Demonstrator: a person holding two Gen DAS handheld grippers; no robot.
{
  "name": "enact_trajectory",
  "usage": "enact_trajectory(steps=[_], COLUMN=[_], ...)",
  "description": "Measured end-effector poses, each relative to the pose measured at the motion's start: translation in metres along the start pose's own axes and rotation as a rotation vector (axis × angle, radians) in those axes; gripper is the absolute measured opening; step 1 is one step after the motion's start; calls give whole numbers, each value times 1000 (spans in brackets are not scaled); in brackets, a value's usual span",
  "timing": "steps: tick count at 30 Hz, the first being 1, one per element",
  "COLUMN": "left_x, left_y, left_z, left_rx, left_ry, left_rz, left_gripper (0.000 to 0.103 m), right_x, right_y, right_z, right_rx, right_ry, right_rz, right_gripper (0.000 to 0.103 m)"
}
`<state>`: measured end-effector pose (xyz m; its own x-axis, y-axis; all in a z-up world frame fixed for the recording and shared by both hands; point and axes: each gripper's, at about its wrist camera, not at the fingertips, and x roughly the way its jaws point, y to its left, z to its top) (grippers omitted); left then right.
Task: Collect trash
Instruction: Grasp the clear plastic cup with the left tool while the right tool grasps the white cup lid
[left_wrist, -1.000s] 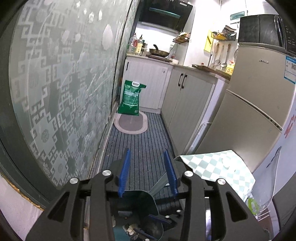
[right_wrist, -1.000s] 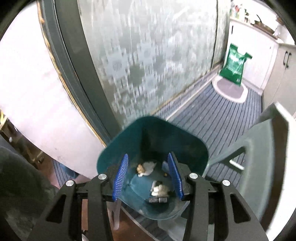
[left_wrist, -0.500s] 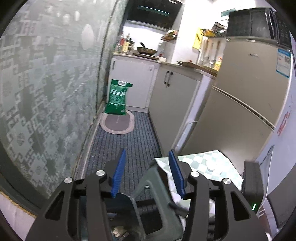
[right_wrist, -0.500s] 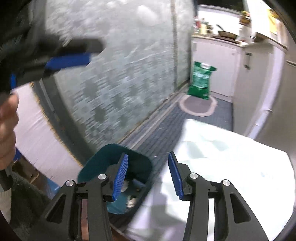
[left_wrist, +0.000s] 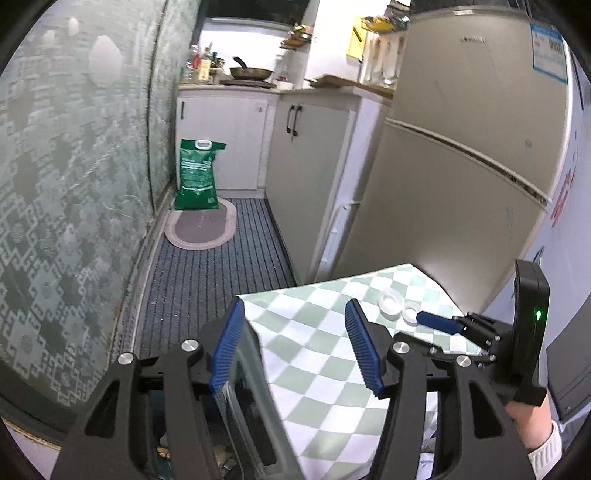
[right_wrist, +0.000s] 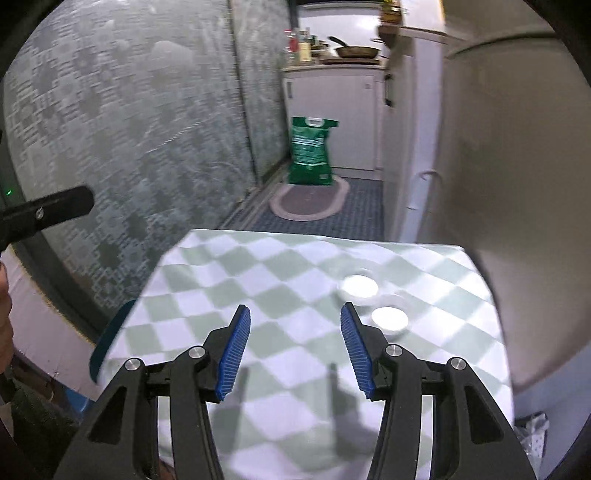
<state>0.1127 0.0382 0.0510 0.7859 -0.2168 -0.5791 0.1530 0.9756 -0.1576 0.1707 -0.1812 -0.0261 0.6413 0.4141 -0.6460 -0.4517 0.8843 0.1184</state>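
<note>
Right tongs (right_wrist: 291, 345) spread above checked surface (right_wrist: 280, 266), two white lids (right_wrist: 359, 287) just ahead, left tongs (left_wrist: 293, 345) spread empty at its edge.

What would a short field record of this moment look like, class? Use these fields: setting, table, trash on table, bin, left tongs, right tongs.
setting: narrow kitchen, fridge beside the table
table: green-and-white checked cloth
trash on table: two small clear cups side by side, near the fridge side
bin: dark teal bin, only its rim showing past the table's left edge
left tongs: open, empty, over the table's left edge
right tongs: open, empty, above the cloth, cups just ahead to the right
</note>
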Motion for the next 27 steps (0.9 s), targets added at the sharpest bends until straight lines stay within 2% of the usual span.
enact_trajectory(steps=[9, 16, 19, 27], left_x=[36, 59, 69, 98], left_y=[-32, -49, -55, -79], left_z=[-6, -10, -10, -10], left_rx=[37, 55, 57, 64], left_ry=[59, 101, 124, 165], left_rz=[-42, -66, -83, -131], left_gripper=[61, 61, 62, 64], right_x=[8, 22, 26, 28], right_y=[-24, -38, -38, -37], right_z=[-8, -6, -4, -4], right_rx=[8, 28, 17, -26], right_ry=[6, 40, 55, 57], right_rz=[-87, -104, -123, -160], right_gripper=[51, 51, 48, 30])
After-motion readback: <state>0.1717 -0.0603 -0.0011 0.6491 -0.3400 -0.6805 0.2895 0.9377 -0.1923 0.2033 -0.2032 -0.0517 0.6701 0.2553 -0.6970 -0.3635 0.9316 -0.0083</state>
